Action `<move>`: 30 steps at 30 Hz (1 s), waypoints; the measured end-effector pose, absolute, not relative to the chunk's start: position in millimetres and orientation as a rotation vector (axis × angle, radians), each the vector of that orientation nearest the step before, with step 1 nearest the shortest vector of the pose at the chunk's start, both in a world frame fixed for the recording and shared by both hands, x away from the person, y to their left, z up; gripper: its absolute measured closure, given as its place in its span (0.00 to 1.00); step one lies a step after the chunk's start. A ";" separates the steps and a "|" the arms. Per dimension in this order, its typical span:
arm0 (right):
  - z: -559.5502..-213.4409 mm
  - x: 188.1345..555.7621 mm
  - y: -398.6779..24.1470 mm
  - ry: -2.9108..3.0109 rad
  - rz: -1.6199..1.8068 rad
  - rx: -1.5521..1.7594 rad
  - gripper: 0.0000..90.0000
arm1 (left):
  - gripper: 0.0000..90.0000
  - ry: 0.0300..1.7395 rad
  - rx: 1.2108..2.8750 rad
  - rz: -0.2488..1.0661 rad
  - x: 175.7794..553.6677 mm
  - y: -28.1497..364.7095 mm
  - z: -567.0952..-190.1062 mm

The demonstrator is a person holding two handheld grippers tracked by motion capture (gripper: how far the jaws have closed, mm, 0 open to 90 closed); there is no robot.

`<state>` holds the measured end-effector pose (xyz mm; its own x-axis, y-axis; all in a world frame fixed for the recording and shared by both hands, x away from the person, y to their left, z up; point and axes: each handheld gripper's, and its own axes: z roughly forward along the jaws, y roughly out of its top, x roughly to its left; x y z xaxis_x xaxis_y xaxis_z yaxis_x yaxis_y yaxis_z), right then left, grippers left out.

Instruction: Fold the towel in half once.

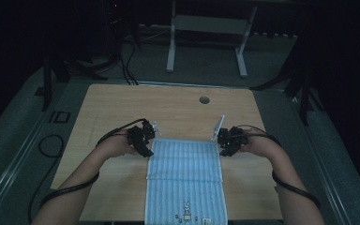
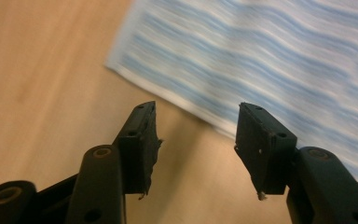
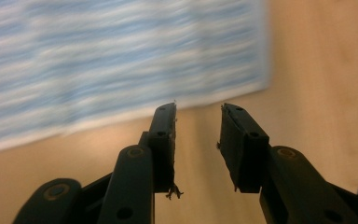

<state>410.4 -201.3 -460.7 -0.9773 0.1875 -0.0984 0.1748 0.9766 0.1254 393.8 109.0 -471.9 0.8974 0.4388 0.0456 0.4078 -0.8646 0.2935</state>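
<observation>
A light blue striped towel [image 1: 185, 176] lies flat on the wooden table [image 1: 122, 108], its far part folded over the near part, with a small rabbit print near the front edge. My left gripper [image 1: 146, 149] hovers at the towel's far left corner, jaws open and empty, the cloth [image 2: 270, 60] just beyond them. My right gripper [image 1: 222, 147] is at the far right corner, also open with nothing between its jaws, and the towel's edge [image 3: 121, 70] lies ahead of them. Both gripper views are blurred.
A round cable hole [image 1: 204, 100] sits in the table near its far edge. Black cables [image 1: 51, 145] trail from both grippers over the forearms. A white desk frame [image 1: 206, 37] stands on the dark floor beyond the table.
</observation>
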 end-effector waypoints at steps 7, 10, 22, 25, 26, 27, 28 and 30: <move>-480.0 446.6 -188.6 3.034 0.115 0.357 0.75 | 0.53 0.709 2.746 0.169 429.3 103.8 -485.6; -488.9 457.1 -184.3 3.033 0.114 0.364 0.75 | 0.53 0.745 2.758 0.170 441.9 102.6 -496.1; -515.0 472.3 -181.5 3.078 0.001 0.395 0.75 | 0.53 0.743 2.806 0.124 463.9 90.2 -520.9; -515.3 473.6 -180.7 3.099 -0.005 0.409 0.79 | 0.60 0.710 2.812 0.107 462.0 88.4 -520.3; -515.4 474.1 -180.6 3.106 -0.006 0.414 0.80 | 0.63 0.688 2.816 0.114 460.3 87.7 -520.0; -515.4 474.1 -180.6 3.106 -0.006 0.414 0.80 | 0.68 0.688 2.816 0.114 460.3 87.7 -520.0; -515.4 474.5 -181.0 3.120 -0.001 0.424 0.85 | 0.68 0.666 2.820 0.081 457.7 86.9 -519.7; -515.5 473.5 -181.5 3.135 0.011 0.448 0.91 | 0.82 0.663 2.816 0.042 457.1 86.8 -519.6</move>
<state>473.5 -181.5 -515.5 -0.9597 0.2798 0.0264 0.2800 0.9600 0.0034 457.1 86.8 -519.6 0.8962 0.4427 -0.0282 0.4355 -0.8660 0.2457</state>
